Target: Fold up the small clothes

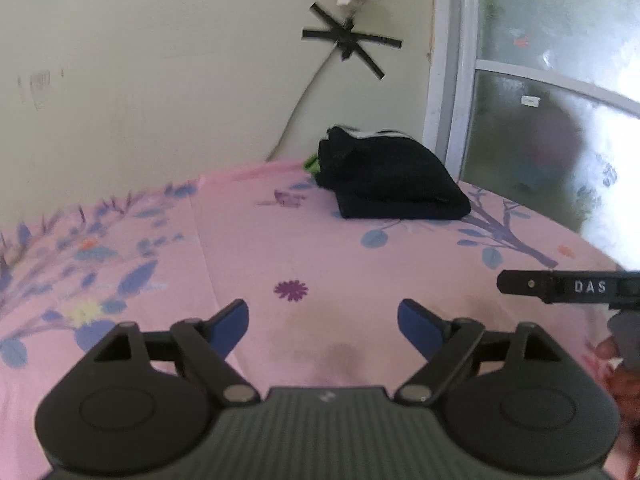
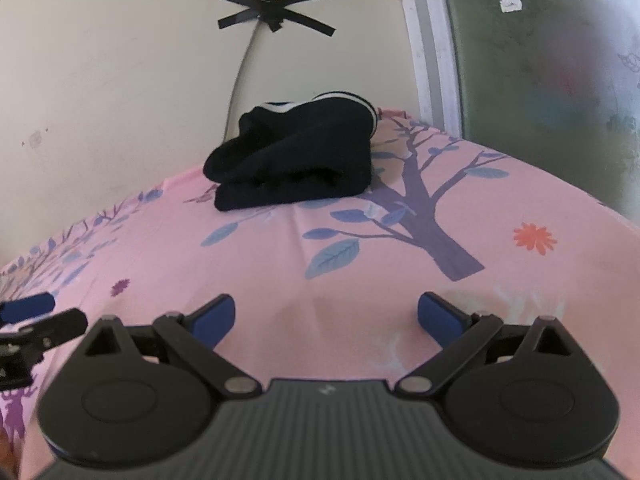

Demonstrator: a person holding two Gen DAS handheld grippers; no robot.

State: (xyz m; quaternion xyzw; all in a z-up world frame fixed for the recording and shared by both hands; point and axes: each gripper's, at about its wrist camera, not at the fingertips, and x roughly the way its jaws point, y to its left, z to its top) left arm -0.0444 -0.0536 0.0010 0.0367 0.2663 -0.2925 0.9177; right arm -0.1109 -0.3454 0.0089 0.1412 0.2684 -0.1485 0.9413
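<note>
A folded dark navy garment (image 1: 392, 176) with white trim lies at the far side of the pink floral sheet (image 1: 320, 252), near the wall; it also shows in the right wrist view (image 2: 296, 164). A bit of green cloth (image 1: 312, 164) peeks out at its left. My left gripper (image 1: 323, 320) is open and empty, low over the sheet, well short of the garment. My right gripper (image 2: 326, 316) is open and empty too, over the sheet in front of the garment. Each gripper's tip shows at the other view's edge: the right one (image 1: 560, 286) and the left one (image 2: 36, 320).
A cream wall (image 1: 160, 80) with black tape crosses (image 1: 352, 40) and a cable stands behind the bed. A frosted window with a white frame (image 1: 452, 80) is at the right. The sheet has tree and flower prints (image 2: 432, 216).
</note>
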